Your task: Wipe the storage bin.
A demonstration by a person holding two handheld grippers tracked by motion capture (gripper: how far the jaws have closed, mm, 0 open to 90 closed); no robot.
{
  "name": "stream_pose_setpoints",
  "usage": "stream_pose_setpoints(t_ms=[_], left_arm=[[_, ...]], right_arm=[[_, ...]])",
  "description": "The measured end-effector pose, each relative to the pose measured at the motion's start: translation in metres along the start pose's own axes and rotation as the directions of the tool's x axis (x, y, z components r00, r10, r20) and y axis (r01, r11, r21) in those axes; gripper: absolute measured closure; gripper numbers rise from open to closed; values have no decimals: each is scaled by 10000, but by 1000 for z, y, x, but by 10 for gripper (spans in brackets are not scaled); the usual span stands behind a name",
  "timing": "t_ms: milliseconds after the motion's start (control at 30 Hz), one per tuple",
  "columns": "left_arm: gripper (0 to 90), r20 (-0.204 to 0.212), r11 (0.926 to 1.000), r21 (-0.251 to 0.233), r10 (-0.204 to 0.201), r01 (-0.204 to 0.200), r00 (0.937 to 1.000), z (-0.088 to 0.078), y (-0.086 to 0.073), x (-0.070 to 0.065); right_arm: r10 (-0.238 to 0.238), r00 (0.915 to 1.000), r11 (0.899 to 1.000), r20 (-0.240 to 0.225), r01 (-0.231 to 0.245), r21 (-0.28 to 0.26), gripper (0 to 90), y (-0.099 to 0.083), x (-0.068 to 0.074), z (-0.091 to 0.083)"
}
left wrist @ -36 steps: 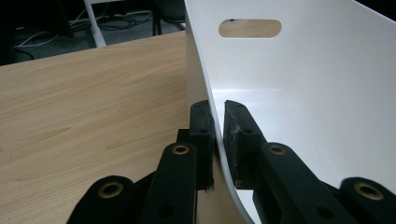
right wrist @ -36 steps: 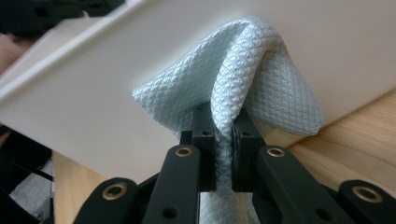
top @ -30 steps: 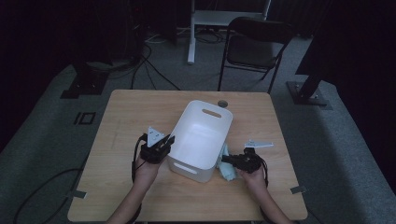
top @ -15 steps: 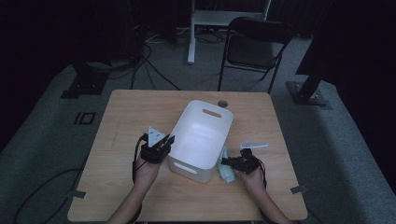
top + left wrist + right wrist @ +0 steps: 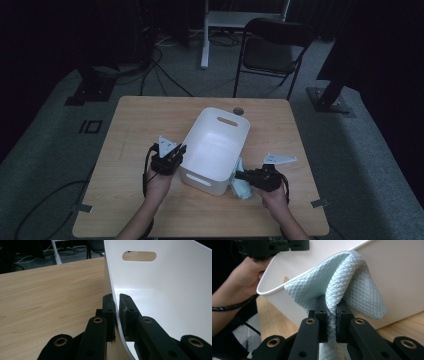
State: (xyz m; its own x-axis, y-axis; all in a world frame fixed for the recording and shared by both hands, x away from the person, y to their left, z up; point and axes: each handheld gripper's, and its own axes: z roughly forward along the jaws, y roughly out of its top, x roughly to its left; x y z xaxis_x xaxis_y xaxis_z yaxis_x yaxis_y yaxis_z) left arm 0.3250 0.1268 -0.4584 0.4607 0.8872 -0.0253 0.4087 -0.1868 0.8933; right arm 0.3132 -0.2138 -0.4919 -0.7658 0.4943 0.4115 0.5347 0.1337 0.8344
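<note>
Raised since the earlier frame: the right claw [image 5: 331, 307], clamped on the cloth [image 5: 342, 282].
Pale-blue diamond weave is seen; the left claw [image 5: 117, 308] is clamped on the white bin [image 5: 175, 290] wall.

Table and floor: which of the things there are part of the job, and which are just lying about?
In the job: white bin, held at its wall by the left gripper; pale blue cloth, pinched in the right gripper.

Lying about: folding chair, floor cables, stand bases.

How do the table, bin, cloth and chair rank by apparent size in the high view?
1. Table
2. Bin; the chair looks comparable but stands farther away, so unsure
3. Cloth
</note>
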Motion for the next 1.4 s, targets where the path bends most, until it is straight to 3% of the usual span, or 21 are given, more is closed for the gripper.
stream_pose_setpoints(t_ms=[200, 267, 667, 1033, 1200, 1233, 1333, 1400], left_arm=[[837, 41, 10000, 21, 49, -49, 10000, 0, 0, 0], [837, 2, 10000, 37, 72, -72, 10000, 0, 0, 0], [826, 270, 9999, -62, -83, 84, 9996, 0, -1, 2], [829, 3, 10000, -71, -38, 38, 10000, 0, -1, 0], [832, -104, 9999, -45, -94, 93, 9999, 0, 0, -1], [833, -167, 10000, -4, -52, 52, 9998, 0, 0, -1], [837, -204, 10000, 1, -43, 43, 9998, 0, 0, -2], [837, -217, 10000, -14, -74, 74, 9997, 0, 0, -2]], right_arm=[[363, 9992, 9992, 136, -365, 142, 833, -10, -11, 7], [315, 9985, 9988, 448, -331, 367, 833, -13, -14, 11], [756, 9950, 9936, 652, -807, 790, 833, -22, -31, 21], [1120, 9875, 9818, 1113, -1272, 1413, 834, -32, -46, 32], [1097, 9878, 9818, 1107, -1251, 1427, 836, -31, -42, 30], [1049, 9908, 9844, 858, -1157, 1328, 836, -29, -35, 27], [904, 9936, 9879, 673, -980, 1200, 836, -26, -28, 23], [737, 9973, 9935, 73, -741, 870, 835, -22, -12, 14]])
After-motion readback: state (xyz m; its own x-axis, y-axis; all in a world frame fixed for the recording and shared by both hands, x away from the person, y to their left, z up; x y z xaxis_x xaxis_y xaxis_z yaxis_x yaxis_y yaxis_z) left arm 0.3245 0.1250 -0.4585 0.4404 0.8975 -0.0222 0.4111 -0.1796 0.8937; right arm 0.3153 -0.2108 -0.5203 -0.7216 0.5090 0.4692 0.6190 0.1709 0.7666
